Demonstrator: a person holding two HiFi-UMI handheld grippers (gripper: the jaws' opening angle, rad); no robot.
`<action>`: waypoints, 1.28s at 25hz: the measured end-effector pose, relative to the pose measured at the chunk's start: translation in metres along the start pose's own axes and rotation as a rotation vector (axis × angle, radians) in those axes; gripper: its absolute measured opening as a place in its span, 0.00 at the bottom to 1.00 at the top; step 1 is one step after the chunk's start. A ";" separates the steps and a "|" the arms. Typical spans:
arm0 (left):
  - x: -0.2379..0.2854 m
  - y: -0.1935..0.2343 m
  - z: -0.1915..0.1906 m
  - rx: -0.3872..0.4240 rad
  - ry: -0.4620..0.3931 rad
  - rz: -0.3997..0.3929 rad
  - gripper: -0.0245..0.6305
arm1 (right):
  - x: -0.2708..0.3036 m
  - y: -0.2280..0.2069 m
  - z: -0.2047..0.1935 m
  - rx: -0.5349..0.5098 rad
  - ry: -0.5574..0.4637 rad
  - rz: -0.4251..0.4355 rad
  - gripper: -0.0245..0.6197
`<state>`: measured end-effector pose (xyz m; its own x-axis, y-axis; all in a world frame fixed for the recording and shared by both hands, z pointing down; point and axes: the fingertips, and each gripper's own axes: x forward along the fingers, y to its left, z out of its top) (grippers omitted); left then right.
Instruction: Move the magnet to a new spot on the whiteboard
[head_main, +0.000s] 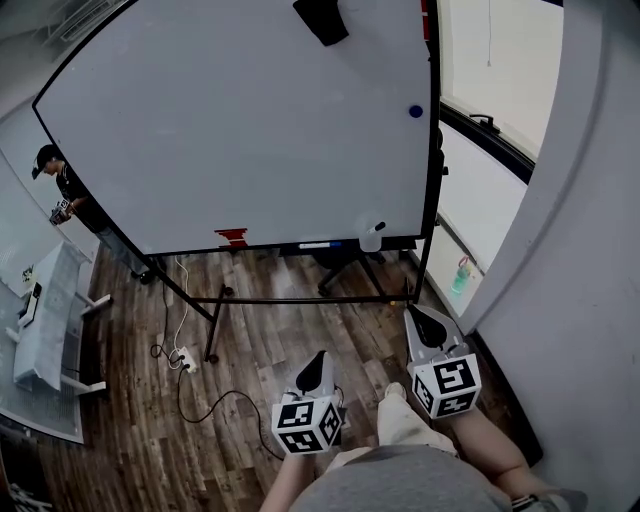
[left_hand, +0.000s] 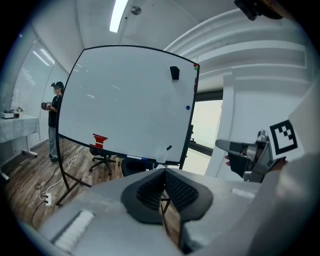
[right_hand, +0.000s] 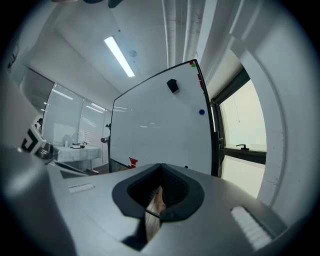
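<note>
A small round blue magnet (head_main: 415, 111) sticks near the right edge of the big whiteboard (head_main: 240, 130); it also shows in the left gripper view (left_hand: 188, 107) and the right gripper view (right_hand: 201, 112). Both grippers hang low, well short of the board, above the wooden floor. My left gripper (head_main: 320, 360) points at the board's lower edge, jaws shut and empty (left_hand: 164, 171). To its right, my right gripper (head_main: 420, 318) is likewise shut on nothing (right_hand: 161, 166).
On the board are a black eraser (head_main: 322, 18) at the top and a red mark (head_main: 232, 237) at the bottom; a spray bottle (head_main: 372, 236) stands on the tray. A person (head_main: 62, 190) stands far left by a white table (head_main: 45, 310). A cable (head_main: 185, 360) and stand legs (head_main: 215, 320) cross the floor.
</note>
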<state>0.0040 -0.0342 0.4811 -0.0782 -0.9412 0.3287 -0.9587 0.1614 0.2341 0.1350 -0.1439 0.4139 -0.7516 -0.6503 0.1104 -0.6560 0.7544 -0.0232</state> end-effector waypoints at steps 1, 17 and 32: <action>-0.006 -0.001 -0.003 -0.003 0.000 -0.001 0.04 | -0.007 0.004 -0.003 0.003 0.002 0.003 0.04; -0.044 -0.001 -0.034 -0.035 0.018 -0.014 0.04 | -0.049 0.045 -0.040 0.040 0.053 0.056 0.04; -0.041 0.002 -0.027 -0.031 0.022 -0.035 0.04 | -0.043 0.055 -0.036 0.040 0.074 0.090 0.04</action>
<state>0.0125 0.0125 0.4933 -0.0386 -0.9396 0.3402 -0.9518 0.1382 0.2739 0.1330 -0.0711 0.4441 -0.8016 -0.5704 0.1789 -0.5893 0.8043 -0.0760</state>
